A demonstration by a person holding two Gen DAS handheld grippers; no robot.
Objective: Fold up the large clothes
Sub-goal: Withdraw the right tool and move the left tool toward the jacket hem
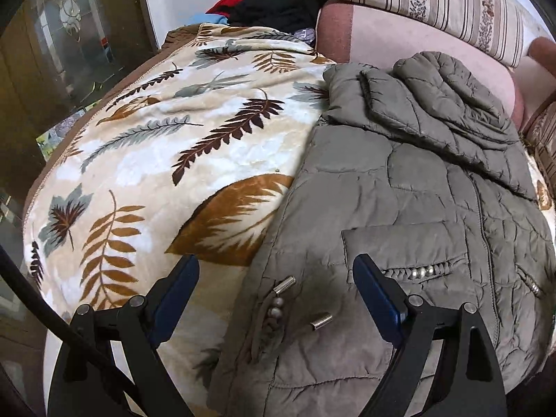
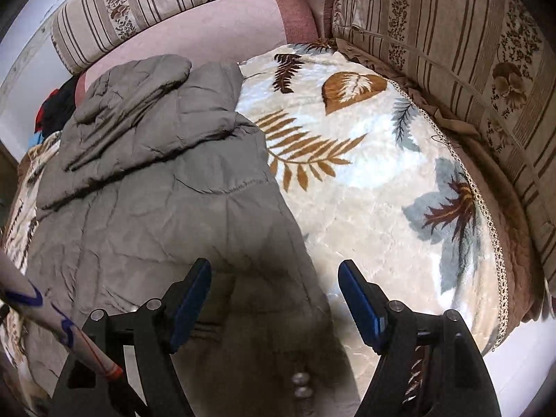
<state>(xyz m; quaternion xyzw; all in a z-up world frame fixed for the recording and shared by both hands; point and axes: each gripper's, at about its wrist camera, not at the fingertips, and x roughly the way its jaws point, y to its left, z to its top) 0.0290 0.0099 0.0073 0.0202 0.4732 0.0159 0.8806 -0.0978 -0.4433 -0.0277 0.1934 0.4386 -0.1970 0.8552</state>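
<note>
Left wrist view: the left gripper [image 1: 274,285] hangs above the near left edge of the jacket [image 1: 410,201], with its jaws spread wide and nothing between them. Its left finger sits over the blanket [image 1: 156,146]; its right finger sits over the pocket [image 1: 403,246]. Two metal cord ends [image 1: 285,285] and a row of beads [image 1: 274,307] lie on the fabric between the fingers.

Right wrist view: the right gripper [image 2: 274,295] is likewise fully open and empty, placed over the near right edge of the jacket [image 2: 156,208].

Position of the garment: the jacket lies lengthwise on the blanket on a sofa [image 2: 208,24], with both sleeves [image 2: 146,104] already folded across the upper body. The hem end is nearest the grippers.

Judged next step: grip the hem at both corners and fold it toward the collar.

Possible faults:
- The padded fabric is thick and smooth. A shallow pinch may catch only the top layer, and the back layer then stays behind.
- The left finger over the blanket may catch the plush pile and lift the blanket together with the jacket.
- Closing the jaws on the cord ends or beads gives a hard, unstable grip that may slip.
- Uneven lifting by the two grippers may let the folded sleeves slide off.
</note>
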